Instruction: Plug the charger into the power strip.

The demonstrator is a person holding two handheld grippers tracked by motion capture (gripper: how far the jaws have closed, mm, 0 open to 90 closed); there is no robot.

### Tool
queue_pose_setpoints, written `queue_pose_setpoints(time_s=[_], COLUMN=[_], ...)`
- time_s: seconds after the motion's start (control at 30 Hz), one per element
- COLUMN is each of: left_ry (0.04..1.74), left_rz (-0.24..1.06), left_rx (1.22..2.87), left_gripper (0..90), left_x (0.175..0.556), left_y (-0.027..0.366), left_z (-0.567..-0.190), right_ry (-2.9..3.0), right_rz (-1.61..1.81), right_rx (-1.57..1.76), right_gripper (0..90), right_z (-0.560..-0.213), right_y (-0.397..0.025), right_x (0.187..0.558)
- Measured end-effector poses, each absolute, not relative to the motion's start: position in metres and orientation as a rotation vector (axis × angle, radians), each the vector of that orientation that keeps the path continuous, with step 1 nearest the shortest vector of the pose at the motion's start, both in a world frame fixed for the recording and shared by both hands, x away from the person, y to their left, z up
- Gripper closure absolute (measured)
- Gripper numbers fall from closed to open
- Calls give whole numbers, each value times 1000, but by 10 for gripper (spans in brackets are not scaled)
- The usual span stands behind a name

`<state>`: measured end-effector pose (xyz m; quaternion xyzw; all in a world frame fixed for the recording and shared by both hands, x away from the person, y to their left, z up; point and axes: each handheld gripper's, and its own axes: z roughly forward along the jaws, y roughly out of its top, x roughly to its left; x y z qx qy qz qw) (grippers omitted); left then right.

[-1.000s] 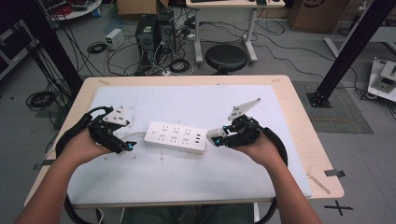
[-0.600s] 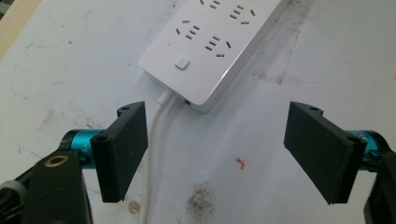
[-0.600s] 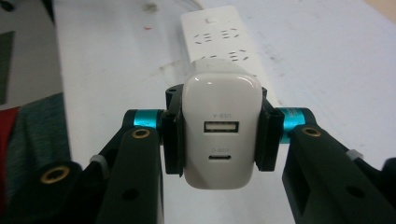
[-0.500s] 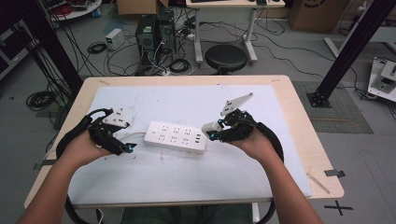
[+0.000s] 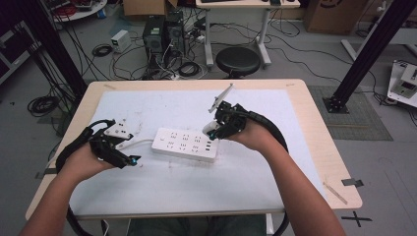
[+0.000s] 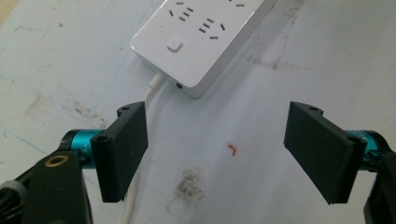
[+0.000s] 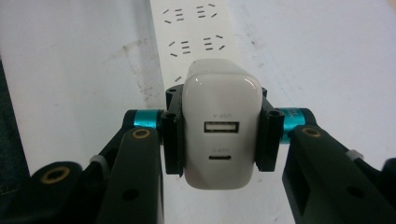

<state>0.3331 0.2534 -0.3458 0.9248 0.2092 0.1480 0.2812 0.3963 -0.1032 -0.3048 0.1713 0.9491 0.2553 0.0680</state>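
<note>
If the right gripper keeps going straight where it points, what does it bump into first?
Probably the white power strip. The right gripper, shut on the white charger, points straight at its sockets, though the remaining gap is hard to judge.

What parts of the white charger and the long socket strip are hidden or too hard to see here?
- Charger prongs: right gripper view, hidden behind its own body, held in the right tongs.
- Tiny print above its two ports: right gripper view, too faint to read.
- Power strip far end: left gripper view, cut off by the top edge.
- Strip's cord: left gripper view, runs behind a pad of the open left tongs.
</note>
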Motion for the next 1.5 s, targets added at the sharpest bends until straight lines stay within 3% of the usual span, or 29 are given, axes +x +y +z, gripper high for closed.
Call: queue_pose_setpoints(time_s=[0.57,1.5], left_ry=[588,618], left_rz=[408,392], left_rx=[2481,2455], left_gripper=[220,220], left_x=[326,331], left_y=[263,280], left_z=[-345,-358], right_ry=[3068,3139], right_rz=[487,163], right_rx=[332,200], right_gripper=[635,636], right_z=[-336,-353], right_y=[-52,-12], right_x=[443,464])
